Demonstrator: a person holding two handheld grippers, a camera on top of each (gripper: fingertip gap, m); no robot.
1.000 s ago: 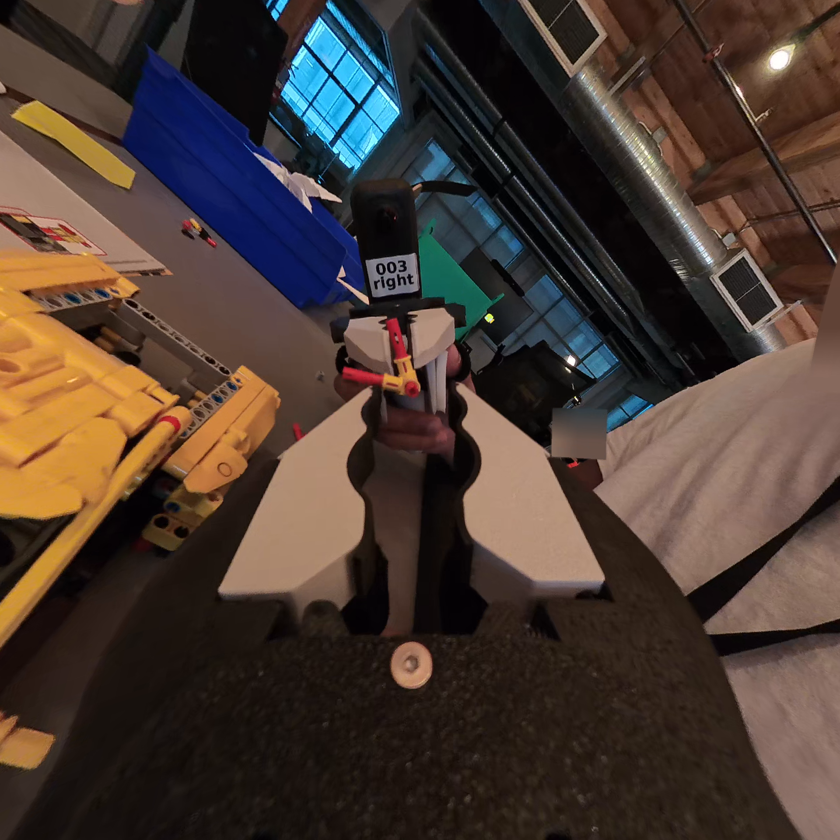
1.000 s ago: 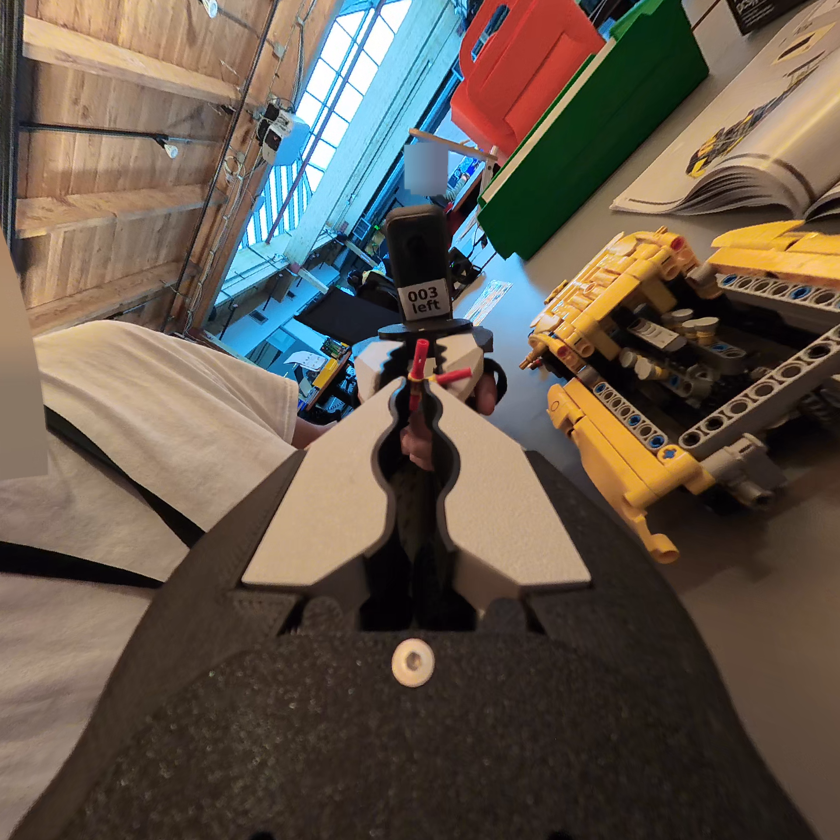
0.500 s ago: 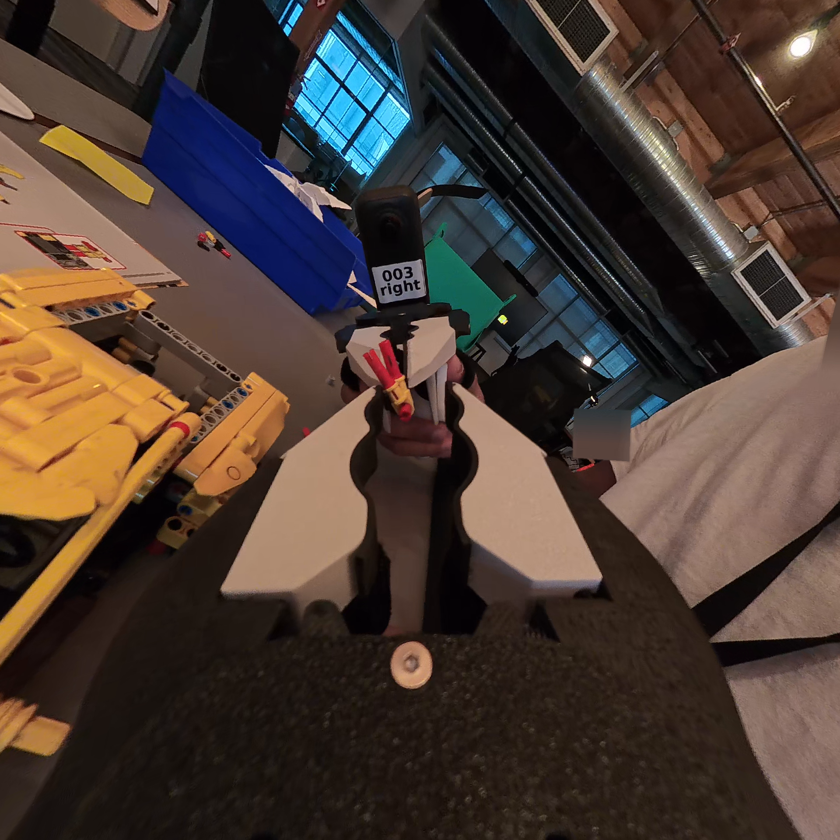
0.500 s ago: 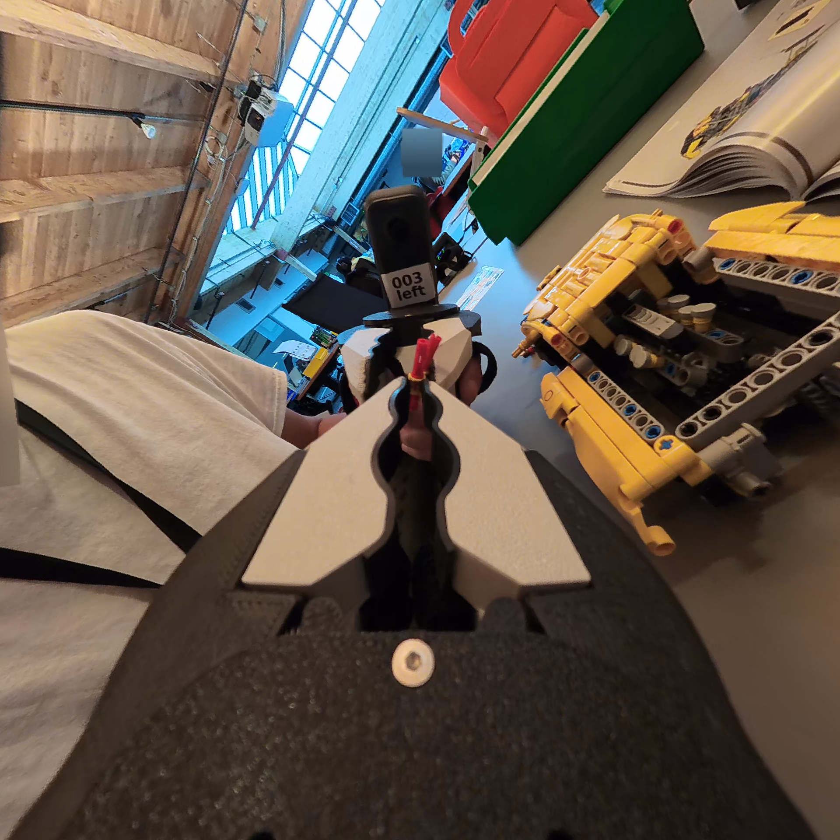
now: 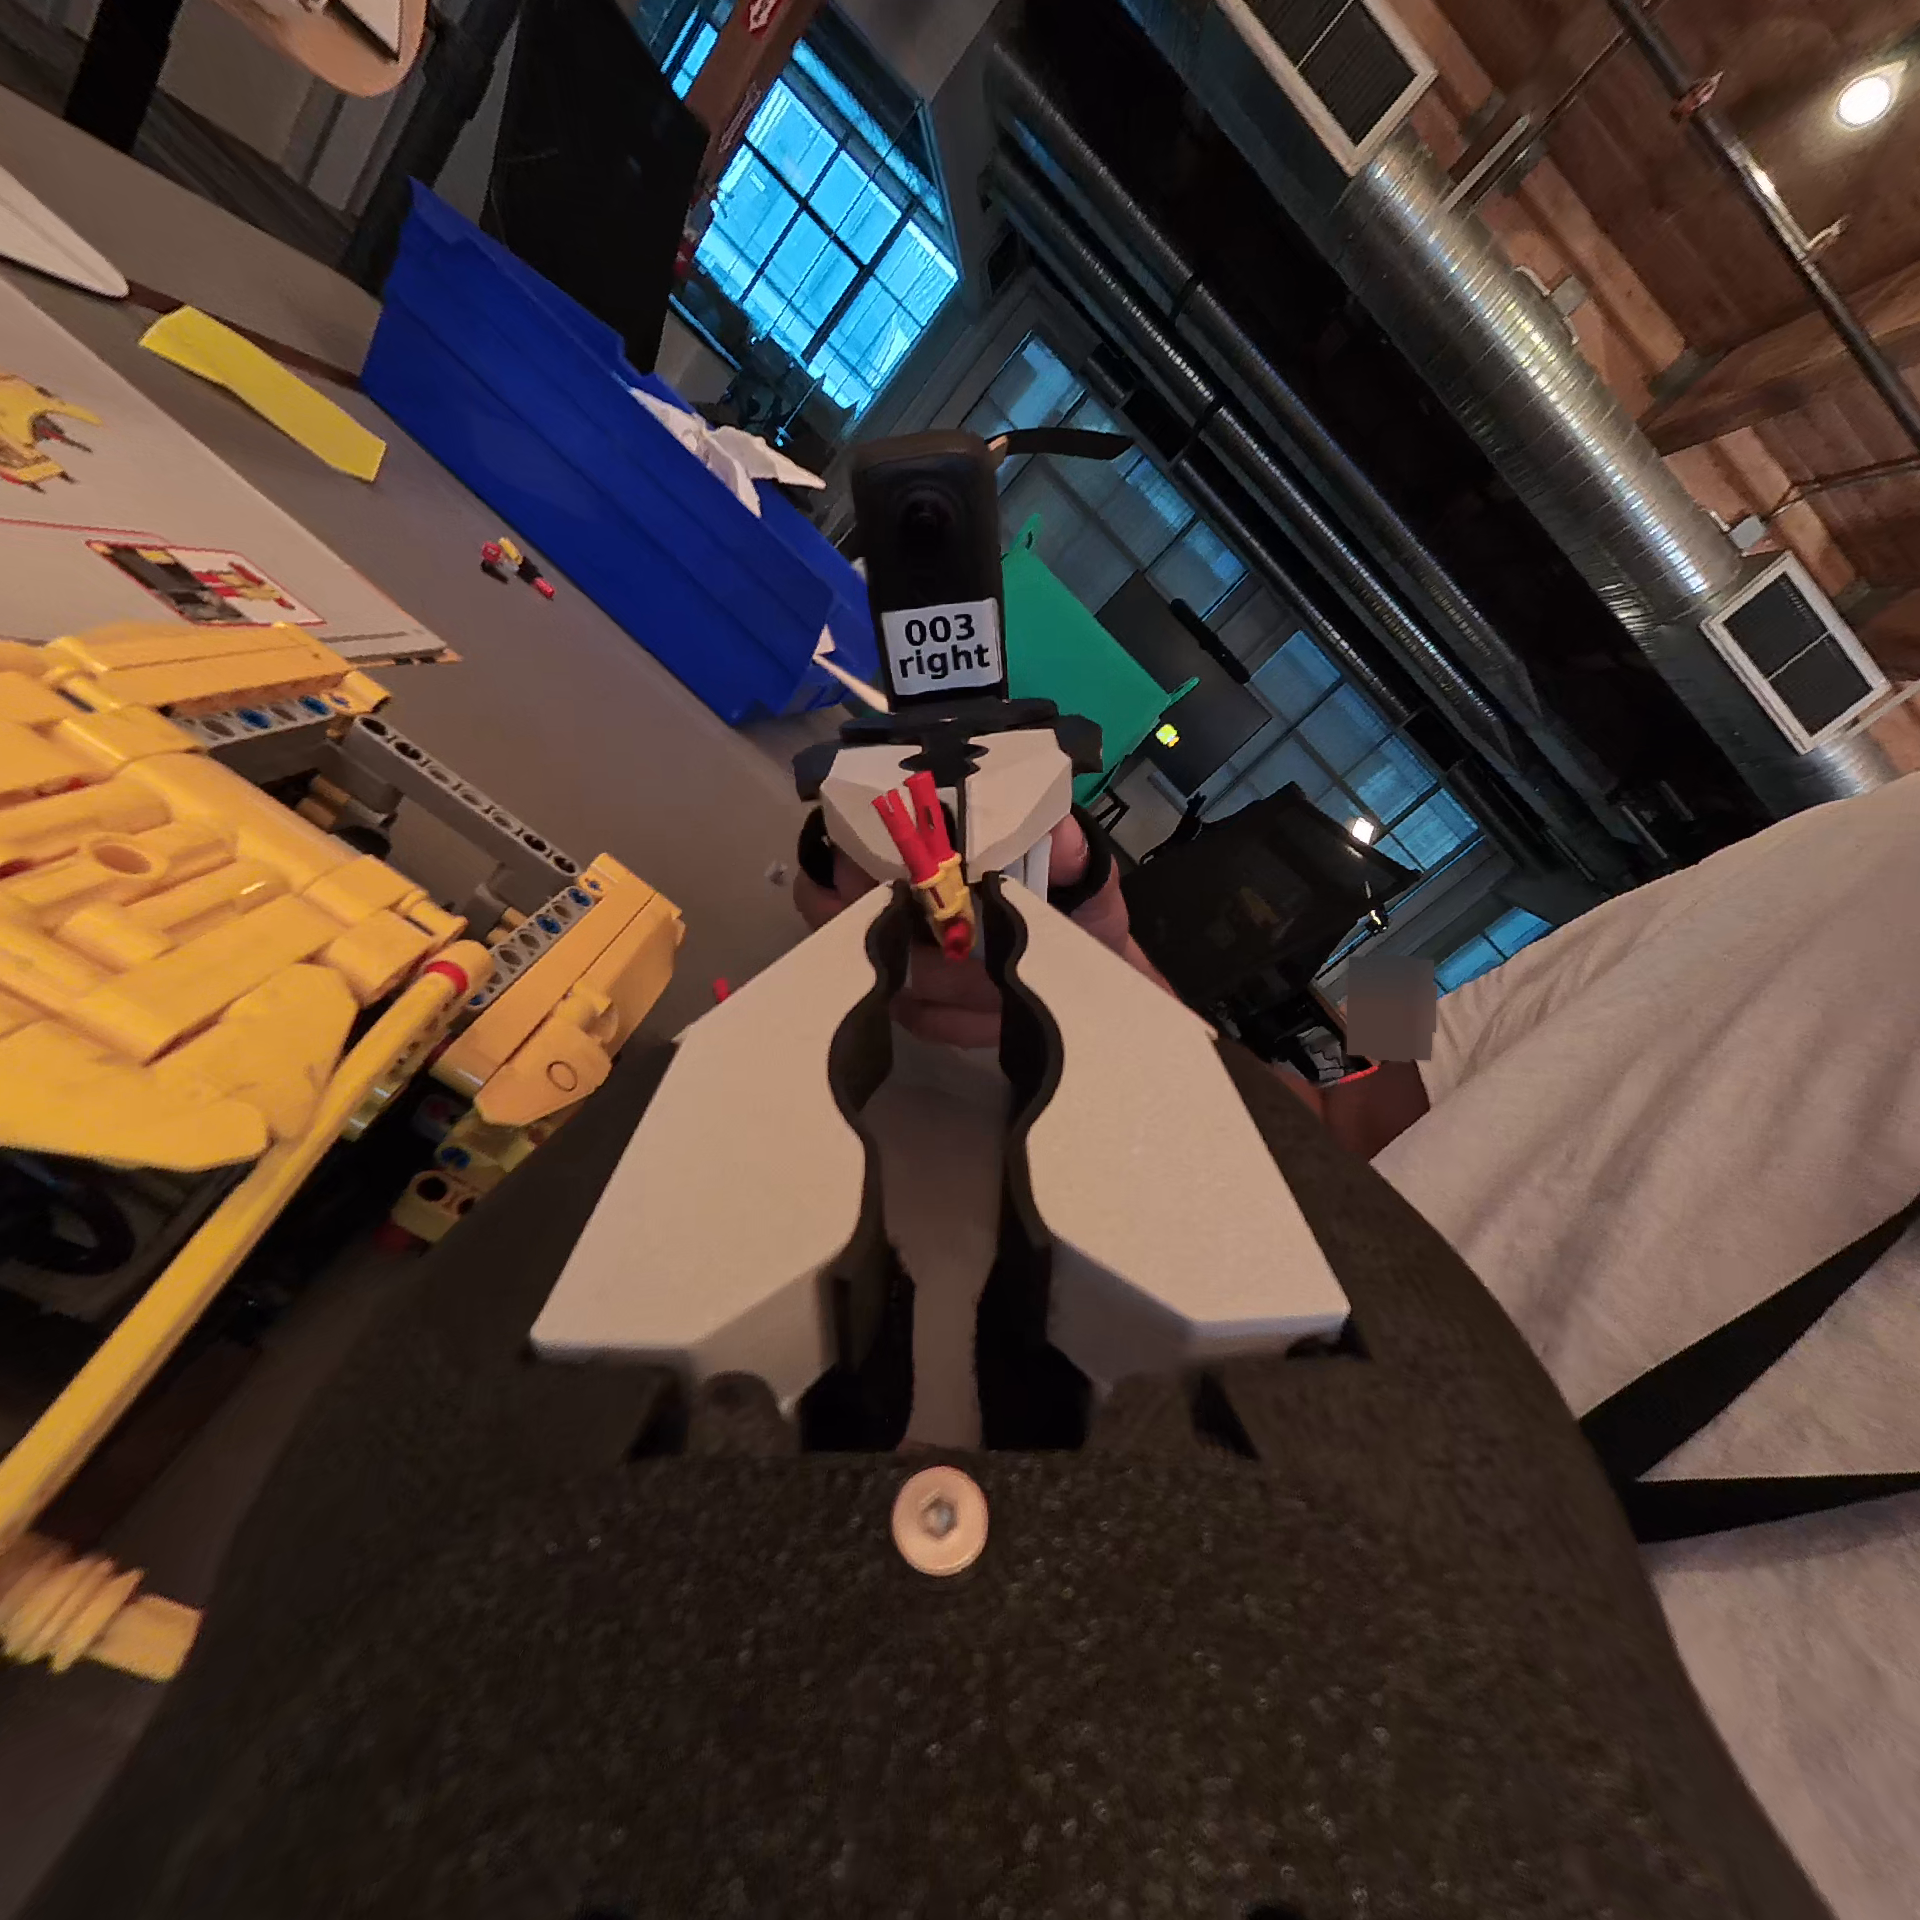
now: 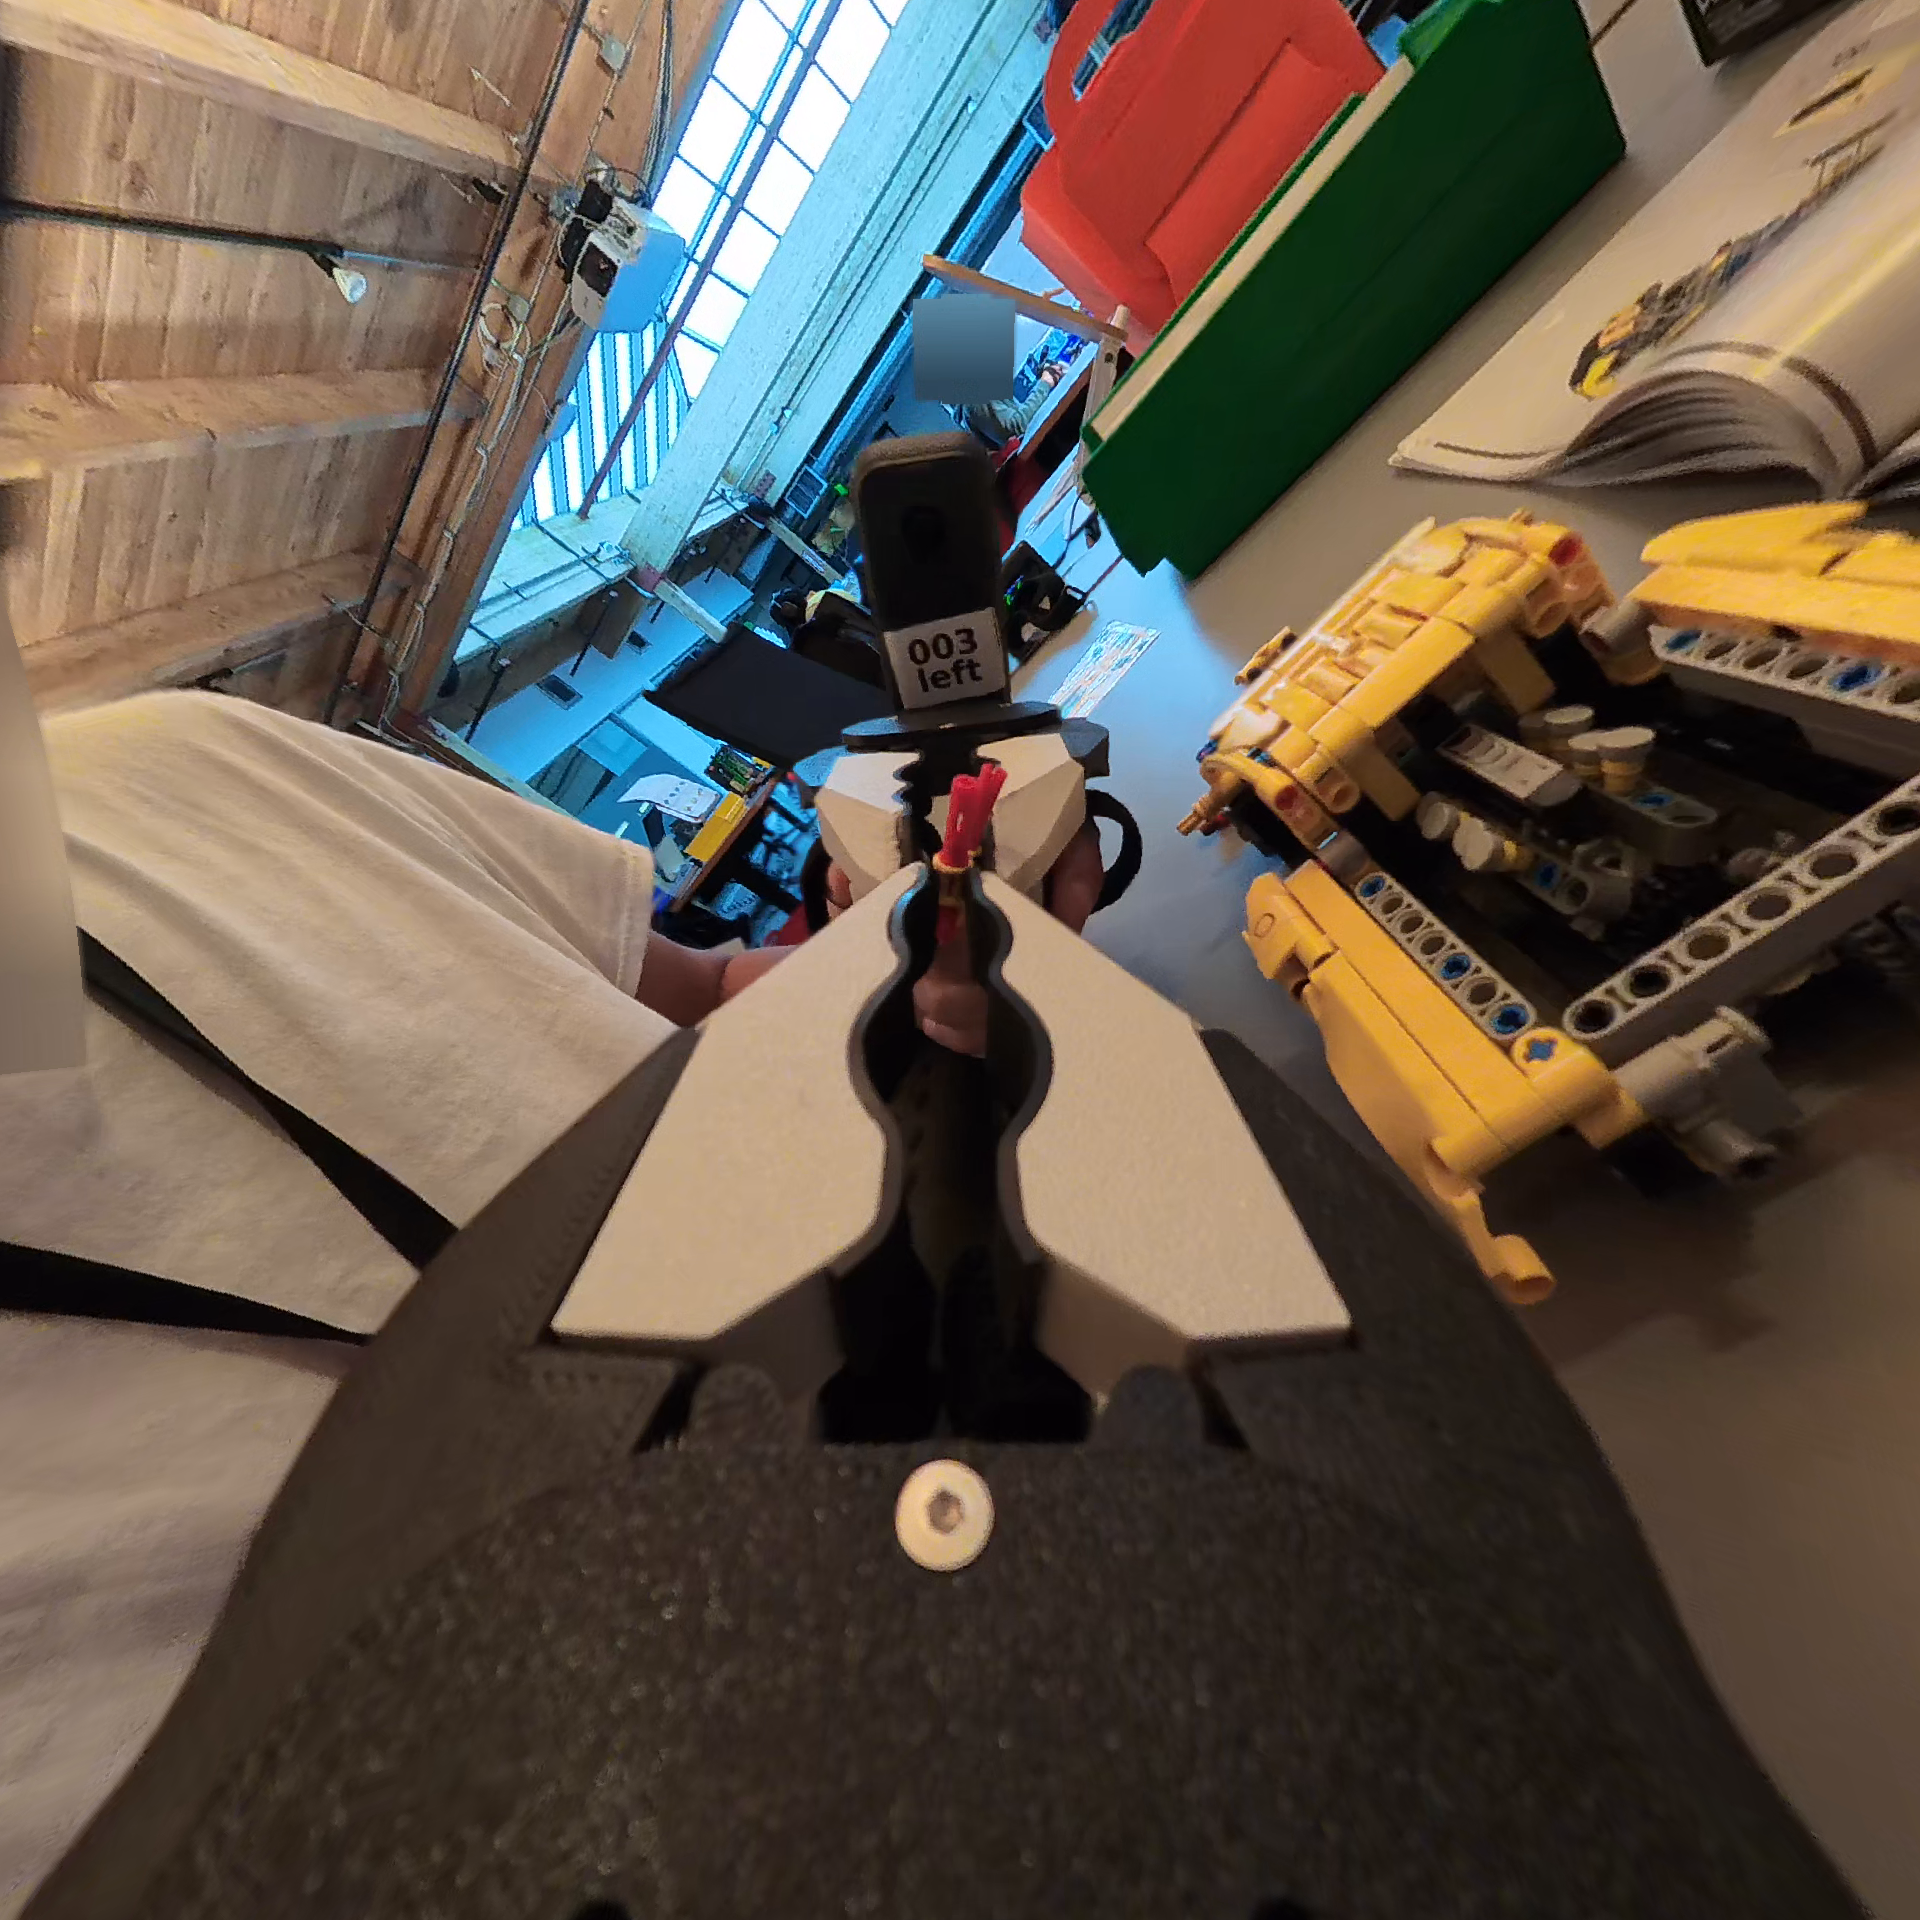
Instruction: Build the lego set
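both grippers, left gripper (image 5: 940, 914) and right gripper (image 6: 951, 894), meet tip to tip in the air, each nearly closed on the small red-and-yellow pin assembly (image 5: 928, 852), its long axis running between them, with the yellow lego vehicle (image 6: 1475, 831) on the table beside.

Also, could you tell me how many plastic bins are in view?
3: a blue bin beyond the yellow model, a green bin by the booklet, a red bin behind it. Others may be hidden.

yellow lego vehicle (image 5: 208, 935), red-and-yellow piece (image 5: 940, 904), blue bin (image 5: 582, 457).
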